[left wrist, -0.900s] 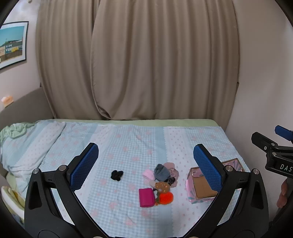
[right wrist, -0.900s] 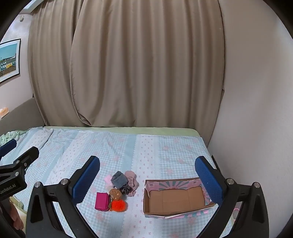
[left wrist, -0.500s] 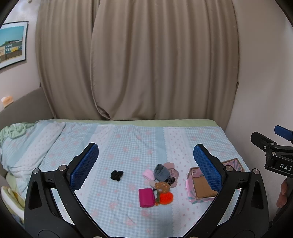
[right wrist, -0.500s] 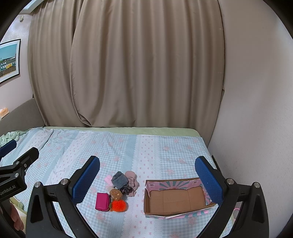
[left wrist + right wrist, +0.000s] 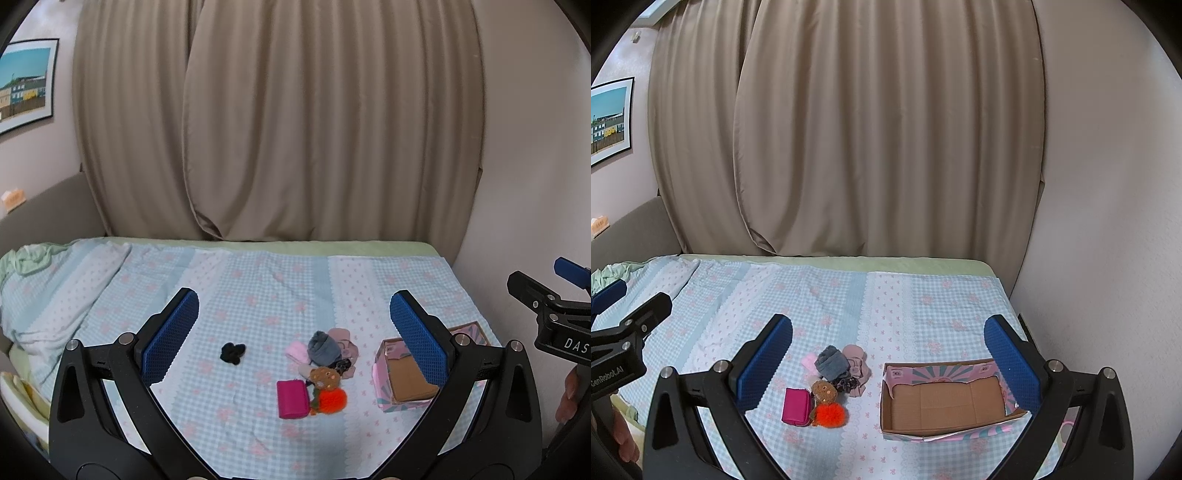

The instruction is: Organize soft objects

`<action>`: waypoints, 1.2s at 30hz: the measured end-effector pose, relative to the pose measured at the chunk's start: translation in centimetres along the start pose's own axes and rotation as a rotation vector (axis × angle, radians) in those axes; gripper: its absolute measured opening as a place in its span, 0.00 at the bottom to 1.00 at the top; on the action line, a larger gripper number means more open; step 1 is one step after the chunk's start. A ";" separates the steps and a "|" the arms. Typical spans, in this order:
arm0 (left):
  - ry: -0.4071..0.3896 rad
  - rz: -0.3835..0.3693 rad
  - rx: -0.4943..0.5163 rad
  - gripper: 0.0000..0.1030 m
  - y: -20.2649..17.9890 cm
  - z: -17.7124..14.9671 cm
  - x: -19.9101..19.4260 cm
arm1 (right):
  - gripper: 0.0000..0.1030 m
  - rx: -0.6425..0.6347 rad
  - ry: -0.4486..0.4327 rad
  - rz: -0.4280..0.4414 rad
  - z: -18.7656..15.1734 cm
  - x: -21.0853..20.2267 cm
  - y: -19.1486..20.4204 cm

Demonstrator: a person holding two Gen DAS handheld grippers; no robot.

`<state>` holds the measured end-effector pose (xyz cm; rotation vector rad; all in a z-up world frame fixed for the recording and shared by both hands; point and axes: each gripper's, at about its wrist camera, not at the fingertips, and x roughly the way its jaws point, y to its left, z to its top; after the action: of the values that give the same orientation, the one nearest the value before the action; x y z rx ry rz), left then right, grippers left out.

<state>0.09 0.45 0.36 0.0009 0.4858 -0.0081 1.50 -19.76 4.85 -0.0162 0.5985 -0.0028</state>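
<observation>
A pile of soft things lies on the bed: a magenta pouch [image 5: 292, 398] [image 5: 796, 401], an orange pom-pom [image 5: 331, 400] [image 5: 830, 414], a brown plush [image 5: 324, 377] [image 5: 824, 391], a grey sock roll [image 5: 323, 346] [image 5: 832, 362] and pink cloths [image 5: 343, 338] [image 5: 855, 356]. A black scrunchie [image 5: 232, 352] lies apart to the left. An open cardboard box [image 5: 945, 400] [image 5: 404, 380] stands right of the pile, empty. My left gripper [image 5: 294, 328] and right gripper [image 5: 888, 354] are open, empty, held above the bed.
The bed has a blue checked sheet [image 5: 266, 288] with a bunched duvet [image 5: 48, 295] at the left. Beige curtains [image 5: 277, 129] hang behind. A wall [image 5: 1108, 221] runs close along the bed's right side. A framed picture [image 5: 24, 83] hangs at left.
</observation>
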 end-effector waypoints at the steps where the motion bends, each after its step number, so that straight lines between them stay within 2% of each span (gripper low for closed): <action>1: 0.000 0.000 -0.002 1.00 0.0 0.1 0.0 | 1.00 0.000 -0.001 -0.001 0.0 0.1 0.1; 36: 0.000 0.006 -0.017 1.00 0.9 0.0 0.9 | 1.00 -0.006 -0.008 0.017 0.0 1.6 0.4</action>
<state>0.90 1.33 -0.02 -0.0146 0.4863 0.0021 2.82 -19.34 3.90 -0.0171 0.5904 0.0157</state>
